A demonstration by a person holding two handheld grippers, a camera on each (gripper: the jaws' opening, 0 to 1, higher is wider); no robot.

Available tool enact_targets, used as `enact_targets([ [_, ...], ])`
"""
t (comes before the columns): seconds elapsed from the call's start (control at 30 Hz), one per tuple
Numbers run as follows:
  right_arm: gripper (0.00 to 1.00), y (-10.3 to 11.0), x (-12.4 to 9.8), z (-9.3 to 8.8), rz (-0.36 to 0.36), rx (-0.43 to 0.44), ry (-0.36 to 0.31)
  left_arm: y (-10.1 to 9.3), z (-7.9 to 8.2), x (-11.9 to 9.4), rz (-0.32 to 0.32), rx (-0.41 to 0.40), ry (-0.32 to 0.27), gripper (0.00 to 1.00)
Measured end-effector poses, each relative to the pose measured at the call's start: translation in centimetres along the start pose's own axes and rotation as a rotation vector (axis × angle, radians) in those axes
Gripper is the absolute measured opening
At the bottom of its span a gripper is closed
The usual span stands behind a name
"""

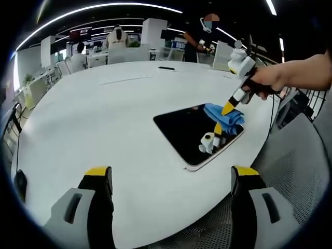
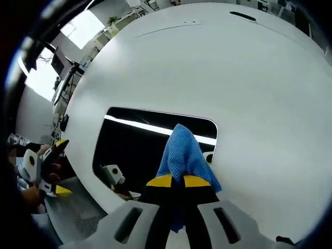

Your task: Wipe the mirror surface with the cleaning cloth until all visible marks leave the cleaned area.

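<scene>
Open office: large white round table (image 1: 93, 119), desks and chairs (image 1: 65, 66) behind (people seated), curved ceiling light strip (image 1: 104, 7).

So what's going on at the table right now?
A person is wiping the mirror lying flat on the white table. The right hand-held gripper is shut on the blue cloth, pressing it onto the glass near one edge. The left hand-held gripper hovers open over the near table edge, holding nothing.

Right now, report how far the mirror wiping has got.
Done: the blue cloth is clamped in the right gripper and laid on the mirror. In hand: wiping at the mirror's far corner. Left: the rest of the glass; marks are too small to judge. The left gripper hangs open over the white table.
</scene>
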State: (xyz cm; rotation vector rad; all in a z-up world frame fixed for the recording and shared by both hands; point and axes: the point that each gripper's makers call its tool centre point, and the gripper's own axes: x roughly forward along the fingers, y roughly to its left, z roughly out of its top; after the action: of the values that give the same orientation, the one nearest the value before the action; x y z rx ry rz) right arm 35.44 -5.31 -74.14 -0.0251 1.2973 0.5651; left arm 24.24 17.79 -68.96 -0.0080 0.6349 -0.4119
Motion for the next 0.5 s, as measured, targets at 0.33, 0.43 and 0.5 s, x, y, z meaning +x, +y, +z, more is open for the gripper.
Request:
enact_targets([
  [0.33, 0.00, -1.3, -0.5, -0.4, -0.019, 0.022, -0.006, 0.1, 0.2, -0.1, 0.006, -0.005, -0.011, 0.94],
  [0.43, 0.00, -1.6, -0.6, -0.5, -0.029, 0.023, -0.007, 0.0, 0.2, -0.1, 0.004, -0.004, -0.010, 0.94],
  [0.5, 0.00, -1.8, -0.7, -0.5, -0.034, 0.026, -0.009, -0.1, 0.2, -0.1, 0.001, -0.003, -0.011, 0.94],
])
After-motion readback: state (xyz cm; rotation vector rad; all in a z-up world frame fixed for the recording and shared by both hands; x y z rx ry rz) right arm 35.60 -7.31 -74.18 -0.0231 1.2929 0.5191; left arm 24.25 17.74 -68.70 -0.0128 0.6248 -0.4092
